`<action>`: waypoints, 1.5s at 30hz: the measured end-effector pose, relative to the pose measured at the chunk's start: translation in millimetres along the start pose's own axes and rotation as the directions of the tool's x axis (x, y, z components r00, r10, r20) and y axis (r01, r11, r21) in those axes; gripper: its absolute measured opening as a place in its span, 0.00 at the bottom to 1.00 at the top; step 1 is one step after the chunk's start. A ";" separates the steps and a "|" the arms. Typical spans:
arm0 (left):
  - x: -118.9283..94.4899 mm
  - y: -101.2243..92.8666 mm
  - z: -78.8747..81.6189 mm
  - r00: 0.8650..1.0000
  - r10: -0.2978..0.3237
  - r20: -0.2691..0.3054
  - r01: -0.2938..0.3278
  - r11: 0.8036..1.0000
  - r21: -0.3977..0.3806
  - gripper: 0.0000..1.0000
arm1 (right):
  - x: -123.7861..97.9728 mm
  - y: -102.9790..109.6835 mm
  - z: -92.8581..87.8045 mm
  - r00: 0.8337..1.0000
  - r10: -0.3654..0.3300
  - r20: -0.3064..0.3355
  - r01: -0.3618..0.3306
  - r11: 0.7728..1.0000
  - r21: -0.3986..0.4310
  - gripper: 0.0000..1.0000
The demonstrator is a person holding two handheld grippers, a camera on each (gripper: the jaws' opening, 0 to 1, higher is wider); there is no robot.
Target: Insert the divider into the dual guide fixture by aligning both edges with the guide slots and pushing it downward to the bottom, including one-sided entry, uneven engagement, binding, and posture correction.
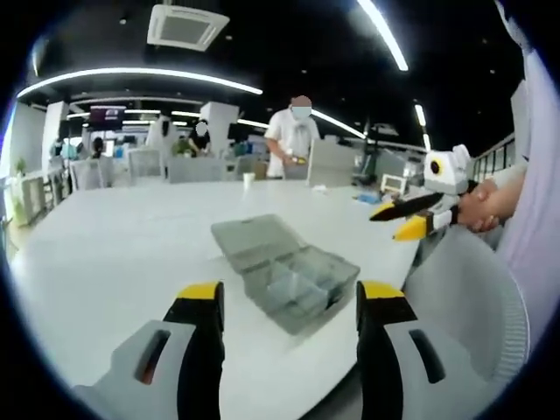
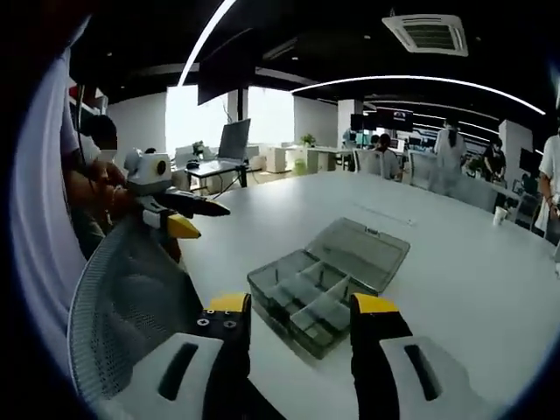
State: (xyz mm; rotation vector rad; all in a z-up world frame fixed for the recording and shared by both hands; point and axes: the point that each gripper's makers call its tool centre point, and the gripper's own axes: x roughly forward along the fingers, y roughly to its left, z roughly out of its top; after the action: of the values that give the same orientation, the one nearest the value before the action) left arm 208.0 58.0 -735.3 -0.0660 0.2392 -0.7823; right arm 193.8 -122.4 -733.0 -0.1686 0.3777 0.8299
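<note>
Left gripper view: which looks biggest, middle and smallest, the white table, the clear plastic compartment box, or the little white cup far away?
1. White table, by far the largest.
2. Clear grey plastic compartment box, lid open.
3. Small white cup, tiny, though distance shrinks it.

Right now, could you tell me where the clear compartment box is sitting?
The compartment box lies open on the white table near its edge, just ahead of both grippers' open jaws; in the right gripper view a mesh chair back stands to its left.

White table (image 1: 114, 254), mesh chair (image 2: 122, 297), ceiling lights (image 1: 140, 74)
</note>
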 end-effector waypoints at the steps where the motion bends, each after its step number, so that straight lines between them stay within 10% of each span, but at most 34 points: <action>1: 0.6 -0.6 0.7 1.000 -0.003 0.005 0.003 1.000 -0.003 0.58 | -0.1 0.8 1.0 1.000 0.012 0.010 -0.012 1.000 0.007 0.41; 7: -2.5 -11.7 -5.0 0.993 -0.093 -0.069 0.097 0.994 0.052 0.59 | -6.5 6.6 -19.1 0.994 0.079 -0.071 -0.080 0.997 -0.013 0.40; 16: -16.6 10.8 7.0 0.998 -0.044 -0.045 0.044 0.999 0.000 0.58 | -31.2 -33.8 -15.2 0.999 0.017 -0.047 -0.015 1.000 0.027 0.39; 30: -21.0 11.6 43.6 0.998 -0.054 -0.012 0.054 0.997 0.051 0.67 | -39.4 -31.9 -11.8 0.997 0.056 -0.061 -0.057 0.998 -0.005 0.46; 45: -20.7 2.7 37.8 0.995 -0.075 -0.063 0.080 0.994 0.071 0.75 | -39.9 -35.3 -16.5 0.995 0.054 -0.082 -0.054 0.999 -0.005 0.46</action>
State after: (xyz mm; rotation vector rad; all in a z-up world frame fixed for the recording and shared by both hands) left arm 204.7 73.3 -695.0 0.0174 0.2661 -0.8704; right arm 191.3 -178.1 -732.5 -0.2001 0.4575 0.8795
